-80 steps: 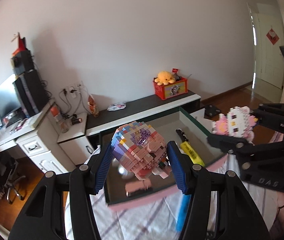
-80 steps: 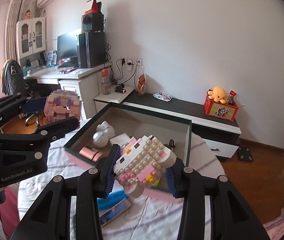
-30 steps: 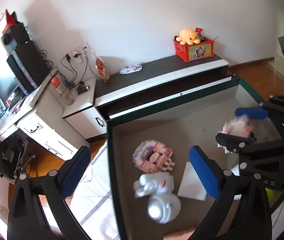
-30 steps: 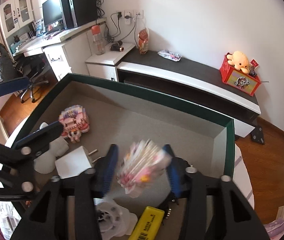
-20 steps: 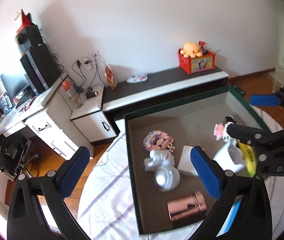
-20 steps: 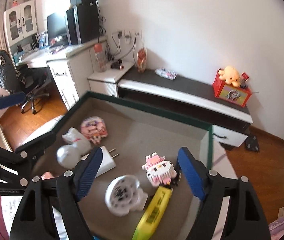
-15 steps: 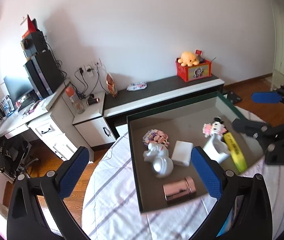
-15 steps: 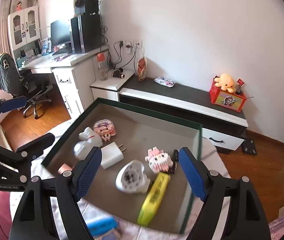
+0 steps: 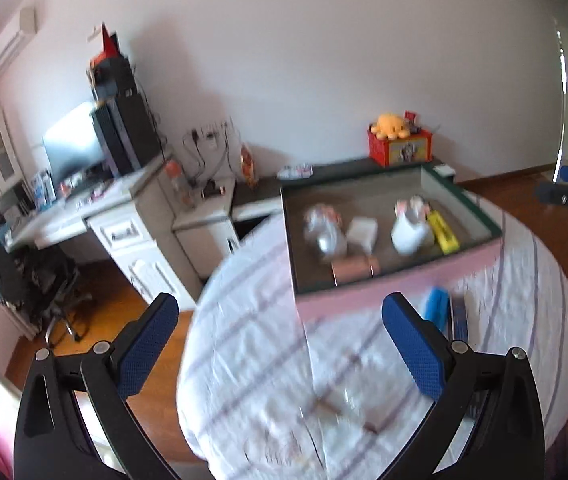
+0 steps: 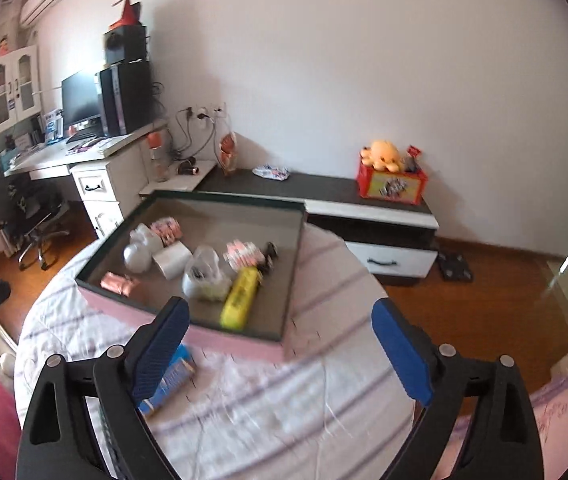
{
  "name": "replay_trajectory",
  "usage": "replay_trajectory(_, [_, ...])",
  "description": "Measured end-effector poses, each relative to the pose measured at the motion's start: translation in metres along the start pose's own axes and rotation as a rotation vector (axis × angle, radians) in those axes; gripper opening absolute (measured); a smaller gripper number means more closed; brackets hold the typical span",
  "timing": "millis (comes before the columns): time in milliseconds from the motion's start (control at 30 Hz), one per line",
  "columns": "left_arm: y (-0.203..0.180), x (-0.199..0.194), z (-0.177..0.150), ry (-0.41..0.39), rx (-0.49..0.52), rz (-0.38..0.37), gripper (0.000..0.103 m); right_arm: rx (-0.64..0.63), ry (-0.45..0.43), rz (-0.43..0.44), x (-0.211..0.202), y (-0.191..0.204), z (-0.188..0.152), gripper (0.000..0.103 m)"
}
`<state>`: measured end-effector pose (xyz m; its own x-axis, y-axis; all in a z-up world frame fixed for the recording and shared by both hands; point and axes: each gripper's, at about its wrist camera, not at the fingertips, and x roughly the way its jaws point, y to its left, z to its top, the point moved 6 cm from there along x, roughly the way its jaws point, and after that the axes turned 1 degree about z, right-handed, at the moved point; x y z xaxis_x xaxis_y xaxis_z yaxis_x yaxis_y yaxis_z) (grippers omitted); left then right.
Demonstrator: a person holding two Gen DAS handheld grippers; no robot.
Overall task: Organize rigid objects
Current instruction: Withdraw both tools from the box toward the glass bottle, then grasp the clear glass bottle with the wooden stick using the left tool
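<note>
A pink box (image 9: 363,294) with a green rim (image 10: 220,334) stands on the round table. Inside lie two brick figures (image 10: 167,229) (image 10: 244,254), a white figure (image 10: 138,250), a white charger (image 10: 172,258), a white round object (image 10: 204,276), a yellow highlighter (image 10: 242,298) and a copper tin (image 10: 116,282). My left gripper (image 9: 280,344) is open and empty, well back from the box. My right gripper (image 10: 282,346) is open and empty above the table in front of the box.
A blue packet (image 10: 170,380) lies on the striped tablecloth (image 9: 268,368) in front of the box; it also shows in the left wrist view (image 9: 435,306). Beyond the table are a desk with a monitor (image 10: 80,100), an office chair (image 10: 24,204) and a low cabinet (image 10: 363,204).
Both grippers let go of their brick figures inside the box, opened wide and pulled back and up, away from the box. The figures now lie in the box.
</note>
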<state>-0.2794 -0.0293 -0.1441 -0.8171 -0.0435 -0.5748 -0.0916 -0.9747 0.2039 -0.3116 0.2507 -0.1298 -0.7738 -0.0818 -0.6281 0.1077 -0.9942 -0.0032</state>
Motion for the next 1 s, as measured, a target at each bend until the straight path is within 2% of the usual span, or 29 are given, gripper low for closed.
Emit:
replay_trajectory(200, [-0.001,0.014,-0.051,0.098,-0.085,-0.015,0.103,0.065,0.067,-0.009,0.012,-0.029,-0.038,0.094])
replay_trajectory(333, [-0.005,0.026,-0.071,0.148,-0.103,0.020,0.103,0.074,0.103,-0.031,0.029,-0.035,-0.048,0.094])
replay_trajectory(700, [-0.002,0.050,-0.090,0.209,-0.169,0.005,0.103,0.125,0.106,0.000,0.050,-0.039,-0.056,0.094])
replay_trajectory(833, [-0.011,0.060,-0.095,0.233,-0.169,-0.007,0.103,0.162,0.101,0.015,0.048,-0.045,-0.063,0.094])
replay_trajectory(1000, [-0.020,0.078,-0.105,0.279,-0.154,0.015,0.103,0.159,0.091,0.028,0.050,-0.044,-0.056,0.094])
